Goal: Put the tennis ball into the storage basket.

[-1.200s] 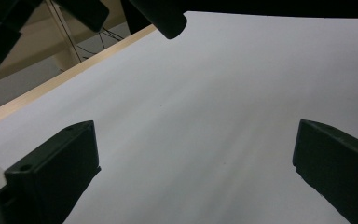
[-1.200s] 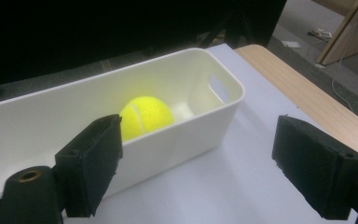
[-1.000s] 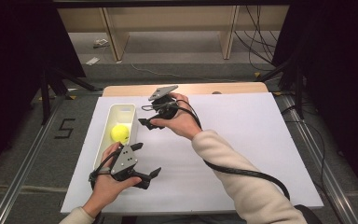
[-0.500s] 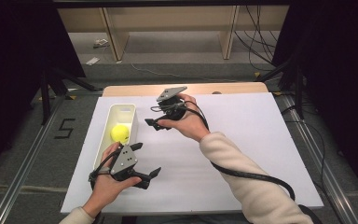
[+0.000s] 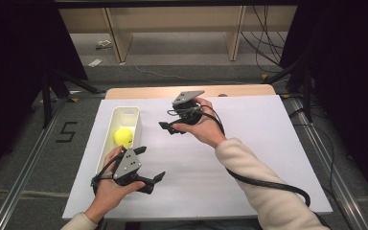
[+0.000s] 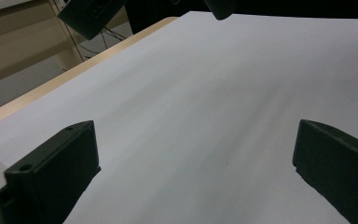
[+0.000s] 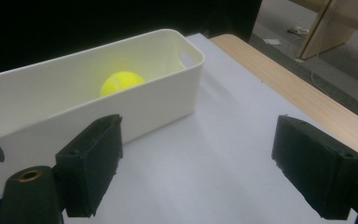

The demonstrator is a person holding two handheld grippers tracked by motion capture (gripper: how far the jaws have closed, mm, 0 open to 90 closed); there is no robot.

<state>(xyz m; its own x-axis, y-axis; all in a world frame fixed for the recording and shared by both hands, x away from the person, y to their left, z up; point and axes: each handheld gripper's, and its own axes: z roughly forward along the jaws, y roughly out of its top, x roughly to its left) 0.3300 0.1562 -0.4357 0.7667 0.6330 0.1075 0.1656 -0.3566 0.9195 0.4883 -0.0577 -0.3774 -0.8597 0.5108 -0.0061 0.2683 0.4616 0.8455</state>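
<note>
A yellow tennis ball [image 5: 123, 137] lies inside a white oblong bin [image 5: 135, 125] on the left part of the table. In the right gripper view the ball [image 7: 120, 82] shows over the bin's near wall [image 7: 158, 95]. My right gripper [image 5: 169, 128] hovers a little to the right of the bin, pointing at it, jaws open with nothing between them [image 7: 196, 154]. My left gripper [image 5: 151, 163] rests near the front edge, just below the bin, jaws wide open over bare white tabletop [image 6: 196, 154].
White sheet [image 5: 249, 143] covers the table, with a wooden strip [image 5: 239, 90] along the far edge. A black cable [image 5: 268, 182] trails from the right gripper along the sleeve. Wooden furniture legs [image 5: 235, 28] stand on the floor beyond.
My right gripper has drifted to the right, away from the bin, jaws unchanged. The left gripper and the ball have stayed put.
</note>
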